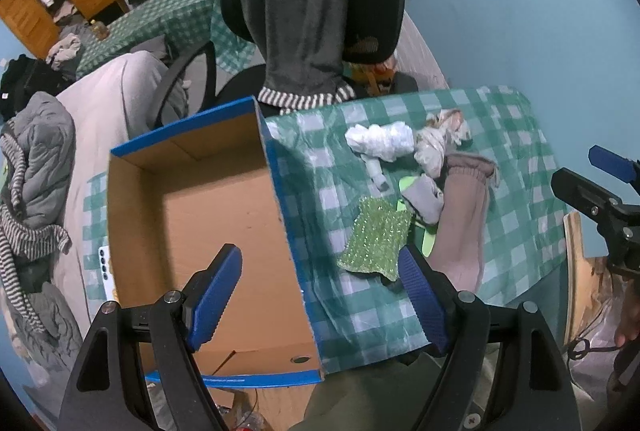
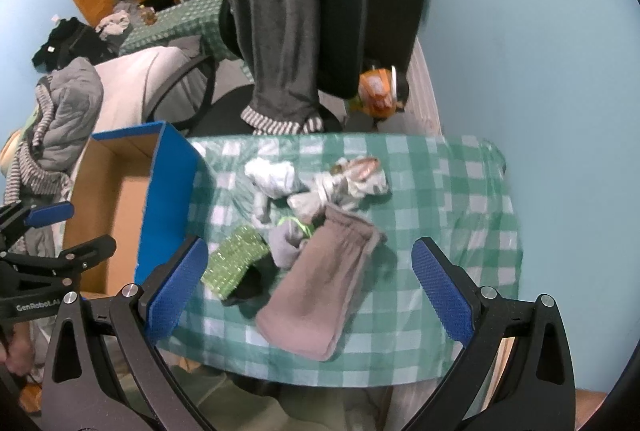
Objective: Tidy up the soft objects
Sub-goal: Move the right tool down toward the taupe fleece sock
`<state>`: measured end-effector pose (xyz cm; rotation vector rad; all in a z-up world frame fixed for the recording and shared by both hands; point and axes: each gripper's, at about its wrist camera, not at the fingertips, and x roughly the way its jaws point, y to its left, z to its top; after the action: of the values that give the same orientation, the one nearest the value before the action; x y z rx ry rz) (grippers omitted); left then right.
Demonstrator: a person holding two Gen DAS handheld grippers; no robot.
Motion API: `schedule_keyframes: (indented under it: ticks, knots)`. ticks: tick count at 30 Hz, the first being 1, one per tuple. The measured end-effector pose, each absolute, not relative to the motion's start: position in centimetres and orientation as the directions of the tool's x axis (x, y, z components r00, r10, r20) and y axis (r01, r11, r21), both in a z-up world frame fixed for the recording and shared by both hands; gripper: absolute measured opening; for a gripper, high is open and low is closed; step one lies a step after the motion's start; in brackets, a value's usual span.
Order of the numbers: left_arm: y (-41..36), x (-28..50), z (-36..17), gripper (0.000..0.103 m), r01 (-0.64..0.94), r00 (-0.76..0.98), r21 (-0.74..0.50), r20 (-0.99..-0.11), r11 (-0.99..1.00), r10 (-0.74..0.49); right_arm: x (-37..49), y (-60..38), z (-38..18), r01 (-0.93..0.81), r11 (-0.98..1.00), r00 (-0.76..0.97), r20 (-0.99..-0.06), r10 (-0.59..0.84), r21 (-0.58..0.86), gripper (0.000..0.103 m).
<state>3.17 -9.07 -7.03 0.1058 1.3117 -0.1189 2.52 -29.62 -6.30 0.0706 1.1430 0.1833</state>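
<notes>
Both grippers empty, jaws wide apart. Right gripper (image 2: pixel 308 295) hangs right over the mauve fleece pouch (image 2: pixel 320 283), long axis running from near edge away up-right, roughly along the fingers. Left gripper (image 1: pixel 320 295) straddles the blue box wall (image 1: pixel 280 207); box empty. Green beaded piece (image 2: pixel 234 259), grey sock (image 2: pixel 286 243), white bundles (image 2: pixel 276 179) beyond on checked cloth (image 2: pixel 440 191). Right is nearer.
</notes>
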Motion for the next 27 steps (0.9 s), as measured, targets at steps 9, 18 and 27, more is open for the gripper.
schedule_keyframes:
  ticks: [9, 18, 27]
  knots:
    - [-10.9, 3.5, -10.2, 0.082, 0.200, 0.207, 0.024, -0.978, 0.979, -0.018, 2.2, -30.9, -10.3, -0.056, 0.984, 0.335, -0.926, 0.177, 0.168, 0.101]
    - [-12.4, 3.8, -13.1, 0.082, 0.237, 0.152, 0.023, -0.988, 0.971, -0.014, 2.7, -31.2, -14.4, -0.033, 0.983, 0.290, -0.940, 0.181, 0.179, 0.101]
    - [-14.2, 4.2, -15.4, 0.082, 0.267, 0.111, 0.019, -0.994, 0.963, -0.011, 3.5, -30.7, -18.4, -0.057, 0.986, 0.235, -0.958, 0.165, 0.155, 0.101]
